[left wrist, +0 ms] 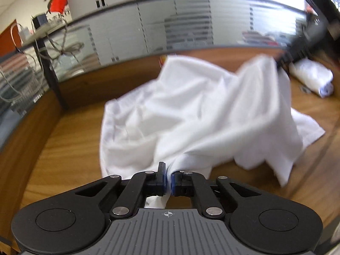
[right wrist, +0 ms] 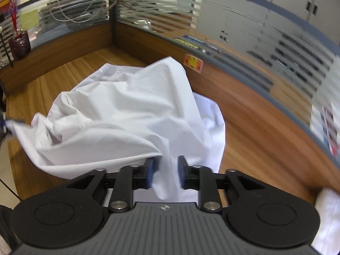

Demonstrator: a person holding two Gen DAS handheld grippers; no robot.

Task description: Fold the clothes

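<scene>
The left tool (left wrist: 169,179) is clamped on a pinch of the white garment (left wrist: 191,114), its blue pads nearly together with a thin fold of cloth squeezed between them. From that pinch the fabric rises and spreads ahead of the tool in a rumpled mound over the wooden worktop (left wrist: 63,153), with part of it lifted off the surface. Far ahead and to the right, the right tool (left wrist: 282,60) meets a raised corner of the same garment; that view is blurred.

In its own view, the right tool (right wrist: 165,173) has its jaws partly apart. A hanging strip of the white garment (right wrist: 119,114) lies between the pads, closer to the left pad, and the right pad appears clear of it. The rest of the cloth billows ahead and to the left of this tool.

A rolled white bundle (left wrist: 312,78) lies on the worktop beyond the right tool.
</scene>
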